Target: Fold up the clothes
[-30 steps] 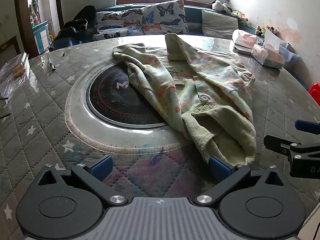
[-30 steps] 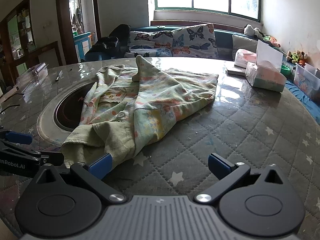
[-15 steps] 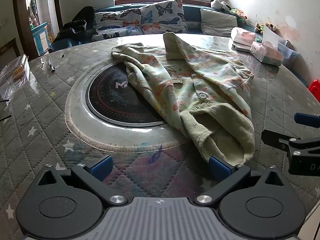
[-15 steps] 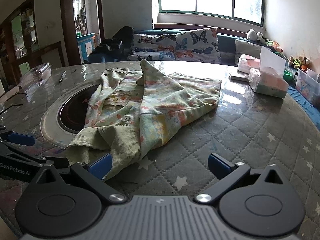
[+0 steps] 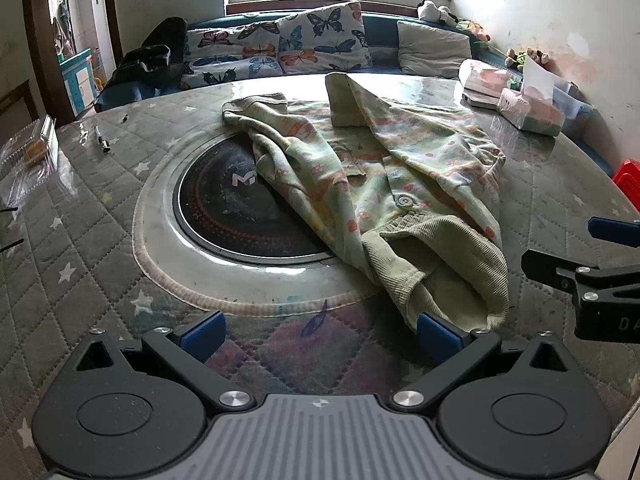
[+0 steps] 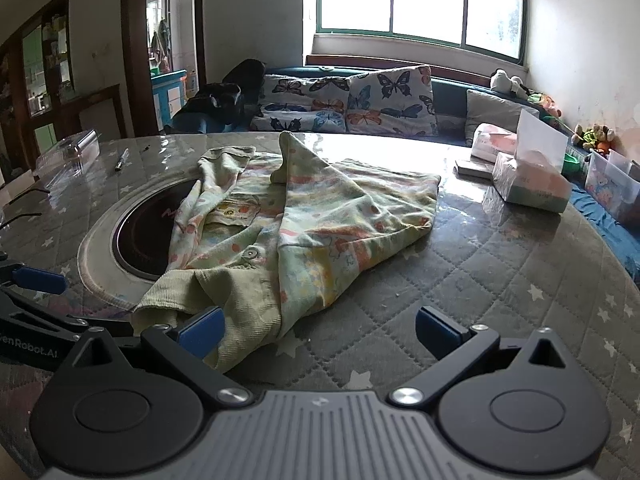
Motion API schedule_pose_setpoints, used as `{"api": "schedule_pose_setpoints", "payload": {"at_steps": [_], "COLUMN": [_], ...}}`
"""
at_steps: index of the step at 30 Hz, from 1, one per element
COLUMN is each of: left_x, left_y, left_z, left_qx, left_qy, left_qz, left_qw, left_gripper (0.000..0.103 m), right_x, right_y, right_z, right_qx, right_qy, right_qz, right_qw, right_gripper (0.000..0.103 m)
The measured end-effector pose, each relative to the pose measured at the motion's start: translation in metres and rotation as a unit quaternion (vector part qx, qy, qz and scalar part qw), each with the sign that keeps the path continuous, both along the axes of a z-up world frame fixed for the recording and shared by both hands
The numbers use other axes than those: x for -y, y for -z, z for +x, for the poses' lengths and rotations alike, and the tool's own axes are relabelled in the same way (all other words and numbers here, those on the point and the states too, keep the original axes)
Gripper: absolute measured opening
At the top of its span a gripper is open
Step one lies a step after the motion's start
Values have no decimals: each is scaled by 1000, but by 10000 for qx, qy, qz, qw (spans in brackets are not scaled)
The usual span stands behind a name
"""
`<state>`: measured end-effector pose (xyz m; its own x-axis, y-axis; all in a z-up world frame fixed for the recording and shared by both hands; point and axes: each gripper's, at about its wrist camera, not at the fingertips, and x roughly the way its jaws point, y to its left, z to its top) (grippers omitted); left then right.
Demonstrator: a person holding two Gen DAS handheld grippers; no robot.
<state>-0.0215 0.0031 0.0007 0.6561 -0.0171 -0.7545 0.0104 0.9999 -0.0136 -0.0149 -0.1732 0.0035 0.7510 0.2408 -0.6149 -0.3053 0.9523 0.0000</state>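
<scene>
A pale green child's jacket with orange print [image 5: 384, 184] lies crumpled on the round quilted table [image 5: 100, 248], partly over the black induction hob [image 5: 240, 216]. Its ribbed hem [image 5: 452, 280] points toward me. It also shows in the right wrist view [image 6: 304, 232]. My left gripper [image 5: 320, 332] is open and empty, its right fingertip just at the hem. My right gripper [image 6: 318, 330] is open and empty, its left fingertip over the hem [image 6: 224, 300]. The right gripper also shows at the left wrist view's right edge [image 5: 592, 268]. The left gripper shows at the right wrist view's left edge [image 6: 36, 296].
A tissue box [image 6: 528, 184] and pink packs [image 5: 484, 80] sit at the table's far right. A pen [image 5: 102, 140] and a clear plastic box [image 5: 28, 160] lie at the far left. A sofa with butterfly cushions [image 5: 304, 40] stands behind the table.
Both grippers have drawn back a little and risen, so the jacket sits slightly farther and lower in view. The jacket has not moved. Both stay open.
</scene>
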Motion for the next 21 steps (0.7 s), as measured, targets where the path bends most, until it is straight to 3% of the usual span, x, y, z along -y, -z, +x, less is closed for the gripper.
{"api": "schedule_pose_setpoints", "payload": {"at_steps": [21], "left_x": [-10], "left_y": [-3], "left_z": [14], "left_qx": [47], "left_qy": [-117], "left_qz": [-76], "left_qw": [9999], "left_gripper": [103], "right_x": [-11], "right_y": [0], "right_z": [14], "right_qx": [-54], "right_qy": [-213], "right_qz": [-48], "right_qw": [9997], "right_gripper": [98]}}
